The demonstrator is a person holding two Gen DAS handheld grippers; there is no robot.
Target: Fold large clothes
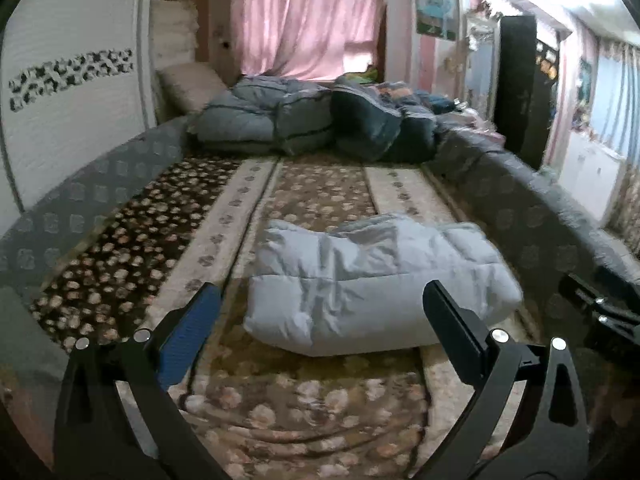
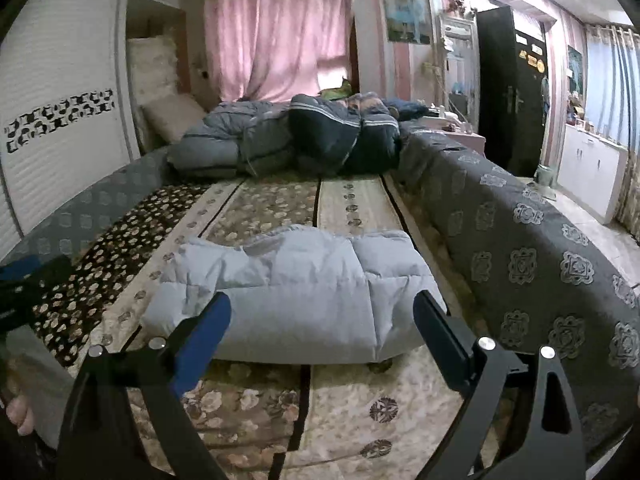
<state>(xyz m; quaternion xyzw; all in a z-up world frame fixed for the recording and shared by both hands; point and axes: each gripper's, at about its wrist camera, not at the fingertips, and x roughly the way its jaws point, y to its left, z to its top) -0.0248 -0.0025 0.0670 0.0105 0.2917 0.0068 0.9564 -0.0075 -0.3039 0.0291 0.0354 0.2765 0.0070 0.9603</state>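
Note:
A pale blue padded jacket (image 1: 372,280) lies folded into a thick bundle on the flowered bed cover (image 1: 312,192). It also shows in the right wrist view (image 2: 304,288). My left gripper (image 1: 320,296) is open and empty, held a little before the bundle's near edge. My right gripper (image 2: 324,304) is open and empty, just before the bundle's near side. Part of the right gripper (image 1: 600,312) shows at the right edge of the left wrist view, and part of the left gripper (image 2: 24,284) at the left edge of the right wrist view.
Grey and dark blue quilts (image 1: 312,120) are piled at the head of the bed, with a pillow (image 1: 188,84) beside them. A grey patterned sheet (image 2: 520,248) hangs over the bed's right side. A white wardrobe (image 1: 72,100) stands at the left, a dark door (image 2: 508,92) at the right.

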